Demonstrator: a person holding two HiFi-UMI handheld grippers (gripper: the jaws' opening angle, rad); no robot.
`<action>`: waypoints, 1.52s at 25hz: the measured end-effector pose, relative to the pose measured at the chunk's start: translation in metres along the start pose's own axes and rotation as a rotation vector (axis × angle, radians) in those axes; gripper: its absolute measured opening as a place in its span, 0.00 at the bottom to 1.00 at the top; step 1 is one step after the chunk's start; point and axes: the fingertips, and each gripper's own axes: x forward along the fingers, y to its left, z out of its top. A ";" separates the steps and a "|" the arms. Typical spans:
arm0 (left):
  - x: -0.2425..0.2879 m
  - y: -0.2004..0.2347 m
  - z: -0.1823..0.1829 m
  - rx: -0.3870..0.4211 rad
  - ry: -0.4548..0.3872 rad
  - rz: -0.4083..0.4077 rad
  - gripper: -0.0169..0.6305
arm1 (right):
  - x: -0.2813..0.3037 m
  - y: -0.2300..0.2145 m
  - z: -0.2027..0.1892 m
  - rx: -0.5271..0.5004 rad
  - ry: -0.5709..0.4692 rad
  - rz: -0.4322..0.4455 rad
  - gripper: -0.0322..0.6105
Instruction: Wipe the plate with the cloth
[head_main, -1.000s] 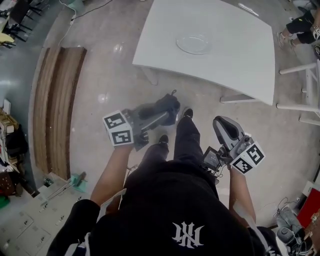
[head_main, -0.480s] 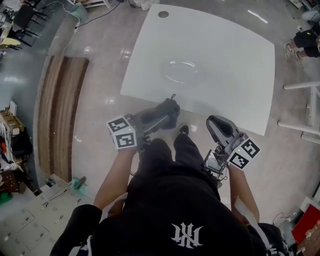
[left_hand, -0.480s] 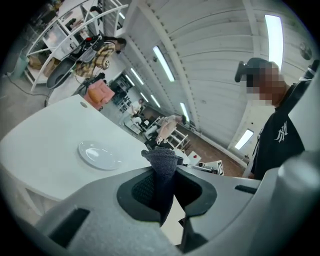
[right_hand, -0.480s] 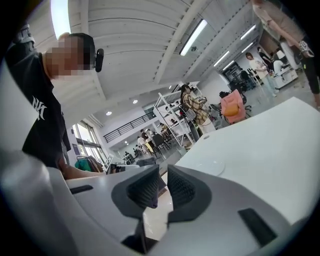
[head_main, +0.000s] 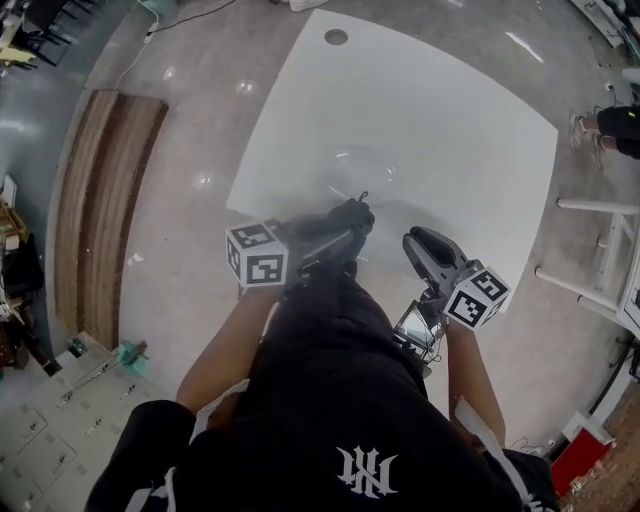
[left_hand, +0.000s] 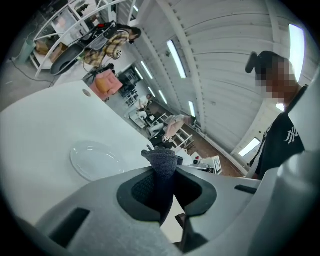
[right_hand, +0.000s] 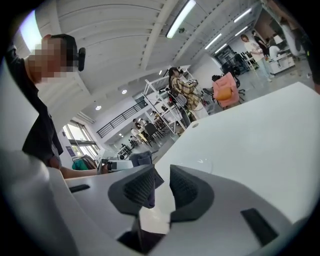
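Only the left gripper view showed the left gripper (left_hand: 165, 189) clamped on the dark cloth (left_hand: 162, 164); plate (left_hand: 92, 160) beyond; right gripper (right_hand: 161, 186) narrowly parted, empty.

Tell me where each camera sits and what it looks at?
Head view: on the head, looking steeply down at table, plate, both arms, legs.
Left gripper view: on left tool, facing plate; jaws pinch the cloth; chest at right.
Right gripper view: on right tool, facing across table; jaws apart, empty; person at left.
Shared: both gripper views see the cloth and table.
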 end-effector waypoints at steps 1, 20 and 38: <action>0.006 0.006 0.004 -0.005 0.000 0.006 0.10 | 0.006 -0.008 0.002 0.011 0.022 -0.013 0.17; 0.090 0.119 0.019 -0.168 0.068 0.277 0.10 | 0.103 -0.138 -0.029 0.273 0.497 -0.030 0.20; 0.100 0.138 -0.001 0.028 0.321 0.432 0.10 | 0.115 -0.142 -0.038 0.135 0.598 -0.191 0.12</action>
